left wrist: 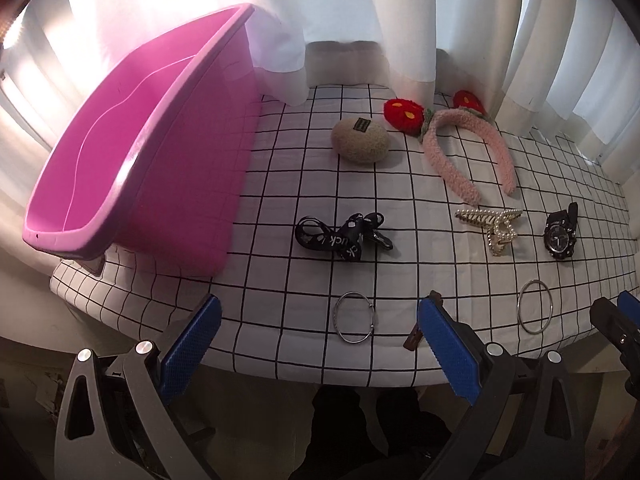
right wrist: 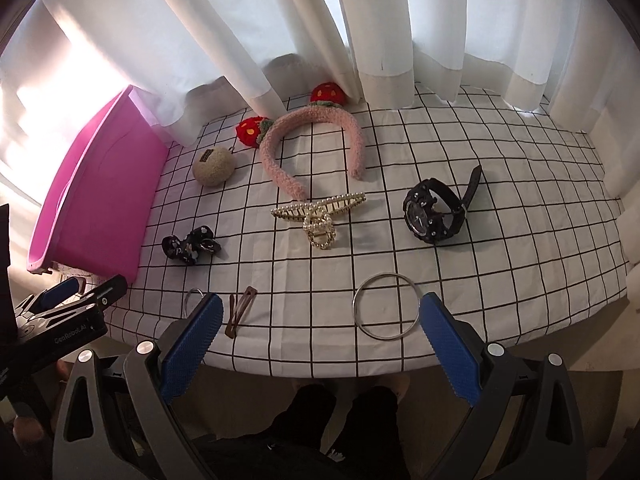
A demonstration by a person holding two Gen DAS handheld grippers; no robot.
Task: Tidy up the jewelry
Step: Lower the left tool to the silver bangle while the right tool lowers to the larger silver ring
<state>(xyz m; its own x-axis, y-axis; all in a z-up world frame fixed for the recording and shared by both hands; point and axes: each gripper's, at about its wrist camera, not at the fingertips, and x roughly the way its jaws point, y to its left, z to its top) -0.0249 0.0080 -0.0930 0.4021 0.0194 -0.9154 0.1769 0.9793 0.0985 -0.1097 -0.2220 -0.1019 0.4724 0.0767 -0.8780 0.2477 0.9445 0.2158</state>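
Spread right gripper [right wrist: 320, 316] over bangle [right wrist: 386, 306]

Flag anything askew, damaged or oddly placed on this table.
The pink bin sits tilted at the table's left edge, with the curtain draped against its far rim. The watch lies on its side. Nothing looks damaged.

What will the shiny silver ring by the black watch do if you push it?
The plain silver bangle looks like thin, smooth metal, so it is probably stiff and slippery to pinch. Lying flat on the checked cloth, it would likely slide, not roll; on edge, it might roll.
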